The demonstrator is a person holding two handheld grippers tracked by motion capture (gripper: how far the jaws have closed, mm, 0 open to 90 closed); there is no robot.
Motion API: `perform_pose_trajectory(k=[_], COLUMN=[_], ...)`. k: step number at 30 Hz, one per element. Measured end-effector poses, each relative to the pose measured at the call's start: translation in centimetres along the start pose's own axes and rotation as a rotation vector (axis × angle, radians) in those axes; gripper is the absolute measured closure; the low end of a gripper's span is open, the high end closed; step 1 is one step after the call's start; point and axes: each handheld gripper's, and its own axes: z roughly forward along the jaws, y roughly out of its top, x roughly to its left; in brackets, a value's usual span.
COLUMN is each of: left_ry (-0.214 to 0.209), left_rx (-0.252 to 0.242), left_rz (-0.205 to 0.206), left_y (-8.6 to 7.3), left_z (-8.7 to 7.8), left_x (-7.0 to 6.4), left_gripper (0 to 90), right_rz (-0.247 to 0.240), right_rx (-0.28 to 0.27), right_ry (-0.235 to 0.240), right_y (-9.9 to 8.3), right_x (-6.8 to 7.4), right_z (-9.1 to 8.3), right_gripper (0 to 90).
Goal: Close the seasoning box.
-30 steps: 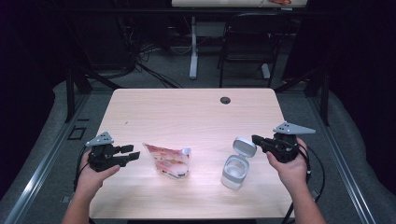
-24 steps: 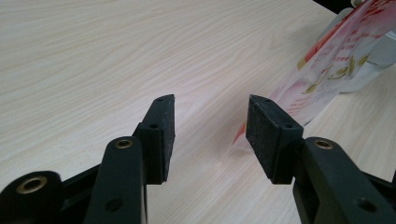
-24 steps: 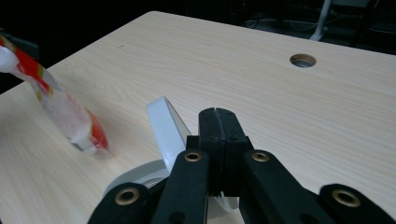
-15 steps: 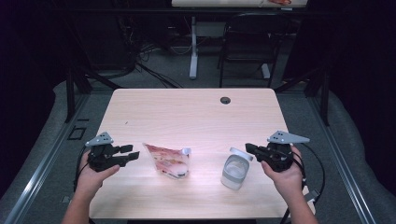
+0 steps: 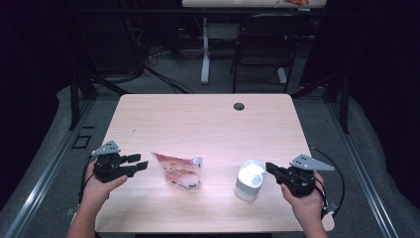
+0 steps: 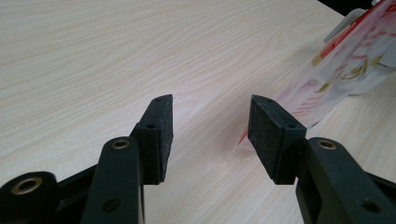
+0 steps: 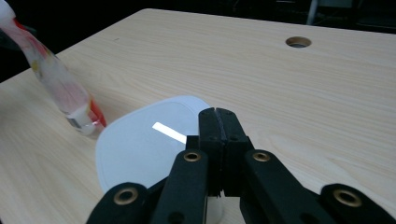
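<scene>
Sitting lidded right of the pouch (image 5: 179, 170), the tub (image 5: 249, 180) had gone from open to covered within a second. The right gripper (image 5: 271, 168) had come down pressed together at its lid, suggesting closing was done. Left of the pouch, the left gripper (image 5: 139, 162) stayed spread and empty.

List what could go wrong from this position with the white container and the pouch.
1. The right gripper, jaws shut, sits at the lid edge of the white container; a push could tip or slide the container across the table.
2. The left gripper is open beside the red-printed pouch; the pouch looks thin and floppy, so it may fold or slip from a pinch.
</scene>
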Motion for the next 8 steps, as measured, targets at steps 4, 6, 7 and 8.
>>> perform_pose_trajectory(k=[4, 6, 7, 8], left_ry=[-0.004, 0.0, 0.001, 0.004], left_rx=[-0.004, -0.004, -0.005, -0.004], left_rz=[-0.004, -0.004, -0.002, -0.004], left_y=[0.0, 0.0, 0.0, 0.0], left_z=[0.0, 0.1, 0.1, 0.1], left_x=[0.1, 0.1, 0.2, 0.2], left_gripper=[49.0, 48.3, 47.0, 47.0], right_rz=[0.003, 0.004, 0.009, 0.009], right_rx=[-0.015, -0.008, -0.007, -0.007], right_ry=[-0.046, -0.074, -0.091, -0.091], right_y=[-0.7, -1.0, -1.4, -1.4], right_x=[-0.4, -0.8, -1.1, -1.1], right_z=[-0.5, -0.7, -0.8, -0.8], right_gripper=[84.8, 81.5, 76.9, 76.9])
